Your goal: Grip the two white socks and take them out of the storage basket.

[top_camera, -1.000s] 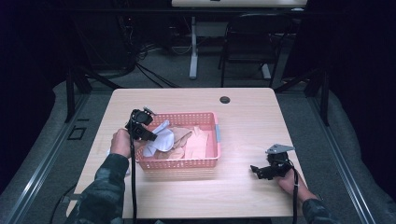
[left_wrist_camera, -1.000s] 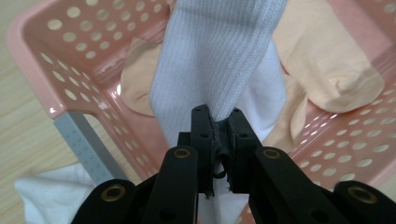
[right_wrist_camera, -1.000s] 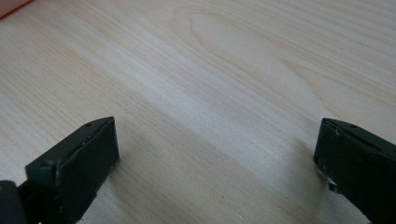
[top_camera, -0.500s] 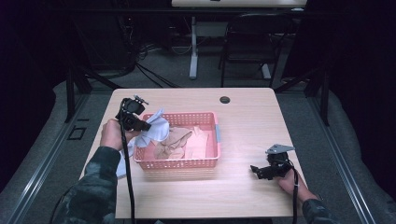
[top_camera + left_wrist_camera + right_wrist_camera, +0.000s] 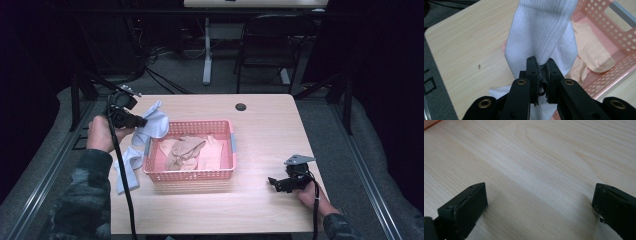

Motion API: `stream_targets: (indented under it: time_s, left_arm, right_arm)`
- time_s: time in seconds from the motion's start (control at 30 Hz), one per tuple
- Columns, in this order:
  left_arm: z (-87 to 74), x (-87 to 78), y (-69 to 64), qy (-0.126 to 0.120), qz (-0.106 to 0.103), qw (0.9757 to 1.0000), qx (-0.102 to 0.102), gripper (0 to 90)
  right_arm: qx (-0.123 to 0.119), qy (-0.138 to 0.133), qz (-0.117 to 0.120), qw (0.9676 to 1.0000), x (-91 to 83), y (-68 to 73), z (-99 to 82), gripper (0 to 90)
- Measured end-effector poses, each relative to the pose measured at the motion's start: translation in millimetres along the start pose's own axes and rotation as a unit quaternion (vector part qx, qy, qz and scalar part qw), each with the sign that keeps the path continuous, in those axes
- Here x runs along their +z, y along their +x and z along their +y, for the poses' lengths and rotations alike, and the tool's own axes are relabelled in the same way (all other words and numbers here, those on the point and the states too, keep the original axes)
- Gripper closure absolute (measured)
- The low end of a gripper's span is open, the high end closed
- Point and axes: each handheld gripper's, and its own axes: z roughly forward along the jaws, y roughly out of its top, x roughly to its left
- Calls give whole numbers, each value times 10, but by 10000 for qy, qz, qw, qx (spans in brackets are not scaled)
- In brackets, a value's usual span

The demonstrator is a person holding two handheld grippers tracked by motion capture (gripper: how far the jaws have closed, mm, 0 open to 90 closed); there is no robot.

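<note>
A pink perforated basket [image 5: 190, 172] stands on the wooden table [image 5: 260, 135] and holds tan socks [image 5: 185, 150]. My left gripper [image 5: 142, 121] is raised above the basket's left end, shut on a white ribbed sock [image 5: 155, 122] that hangs from it. In the left gripper view the white sock [image 5: 541, 32] is pinched between the black jaws of the left gripper [image 5: 541, 62], with the basket [image 5: 609, 75] and a tan sock [image 5: 591, 55] beyond. Another white sock [image 5: 127, 167] lies on the table left of the basket. My right gripper [image 5: 272, 182] rests low at the table's right front, open [image 5: 539, 202] over bare wood.
A small dark round grommet [image 5: 241, 107] sits near the table's far edge. Behind the table are a chair [image 5: 270, 45], desk legs and cables on the floor. The person's sleeves come in at the bottom left and right.
My left gripper has risen and moved left out of the basket, lifting the white sock clear of its rim. The right gripper has stayed where it was.
</note>
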Motion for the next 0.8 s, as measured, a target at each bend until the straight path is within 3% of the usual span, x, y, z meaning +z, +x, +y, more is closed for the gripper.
stream_targets:
  time_s: [0.33, 0.8]
  left_arm:
    - [-133, -137, 294, 45, 218, 9992, -338, 836]
    - [-348, 92, 662, 254, 357, 9953, -861, 837]
  right_arm:
    - [-2, 3, -2, 10000, 0, 0, 0, 0]
    - [-50, 29, 7, 10000, -2, -5, 5, 0]
